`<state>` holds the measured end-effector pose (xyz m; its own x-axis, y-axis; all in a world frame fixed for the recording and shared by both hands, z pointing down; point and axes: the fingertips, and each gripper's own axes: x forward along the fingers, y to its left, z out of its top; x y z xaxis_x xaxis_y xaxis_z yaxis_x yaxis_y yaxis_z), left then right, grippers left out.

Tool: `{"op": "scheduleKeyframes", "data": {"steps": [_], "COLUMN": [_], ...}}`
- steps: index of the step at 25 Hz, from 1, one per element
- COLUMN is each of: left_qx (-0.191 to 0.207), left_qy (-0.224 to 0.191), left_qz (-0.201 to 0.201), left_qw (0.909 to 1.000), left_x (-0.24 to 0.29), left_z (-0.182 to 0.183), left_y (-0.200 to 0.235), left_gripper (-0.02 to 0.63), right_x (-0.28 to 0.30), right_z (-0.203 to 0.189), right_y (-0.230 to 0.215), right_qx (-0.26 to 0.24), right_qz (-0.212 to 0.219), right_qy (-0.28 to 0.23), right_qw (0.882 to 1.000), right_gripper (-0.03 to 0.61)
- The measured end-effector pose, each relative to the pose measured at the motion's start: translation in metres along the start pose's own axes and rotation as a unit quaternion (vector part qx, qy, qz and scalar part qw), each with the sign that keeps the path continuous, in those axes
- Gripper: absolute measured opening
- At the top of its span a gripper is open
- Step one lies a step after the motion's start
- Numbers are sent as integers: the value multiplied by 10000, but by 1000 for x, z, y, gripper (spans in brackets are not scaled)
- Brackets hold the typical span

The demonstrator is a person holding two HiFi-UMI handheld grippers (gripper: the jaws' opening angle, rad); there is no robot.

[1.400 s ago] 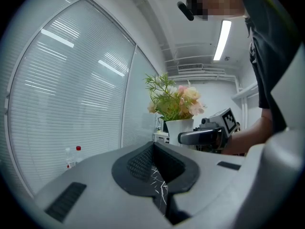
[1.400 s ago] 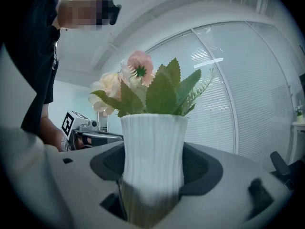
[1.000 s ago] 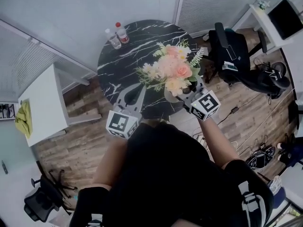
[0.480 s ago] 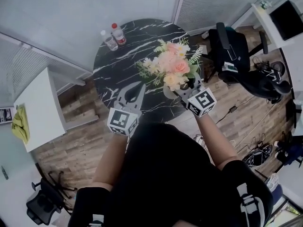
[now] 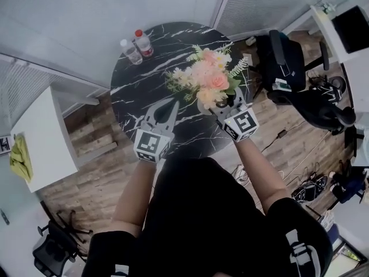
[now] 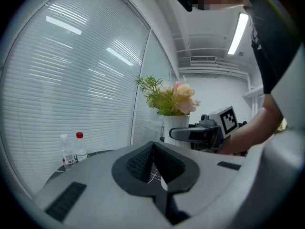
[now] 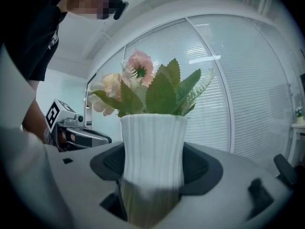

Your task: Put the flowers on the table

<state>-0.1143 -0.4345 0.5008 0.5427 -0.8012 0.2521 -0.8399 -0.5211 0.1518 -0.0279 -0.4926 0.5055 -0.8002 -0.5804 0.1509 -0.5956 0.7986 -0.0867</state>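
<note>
White vase [image 7: 153, 151] of flowers [image 5: 204, 79] is clamped in our right gripper [image 5: 229, 108], over the table [image 5: 138, 85]; our left gripper [image 5: 173, 104] beside it is closed on nothing. We should lower the vase upright and let go only once its base rests flat.

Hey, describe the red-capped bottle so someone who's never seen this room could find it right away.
Look for the round black marble table beside the window blinds. At its far edge, away from the person, two small clear bottles stand side by side. The one you want is the red-capped bottle; the neighbouring bottle has a white cap.
</note>
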Motion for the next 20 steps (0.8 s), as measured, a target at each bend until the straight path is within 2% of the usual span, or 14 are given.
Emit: {"op": "scheduleKeyframes", "data": {"steps": [5, 13, 20], "left_qx": [-138, -168, -296], "left_qy": [-3, -18, -34], "left_qz": [86, 225, 341], "left_qw": [9999, 9996, 9990], "left_x": [13, 40, 64], "left_z": [-26, -67, -92], "left_y": [25, 65, 92], "left_gripper": [12, 12, 12], "right_x": [34, 77, 110], "right_z": [-35, -83, -104], "right_y": [-8, -25, -36], "right_qx": [-178, -108, -91], "right_qz": [-129, -339, -394], "right_qy": [15, 58, 24], "right_qw": [9998, 9994, 9992], "right_gripper": [339, 339, 339]}}
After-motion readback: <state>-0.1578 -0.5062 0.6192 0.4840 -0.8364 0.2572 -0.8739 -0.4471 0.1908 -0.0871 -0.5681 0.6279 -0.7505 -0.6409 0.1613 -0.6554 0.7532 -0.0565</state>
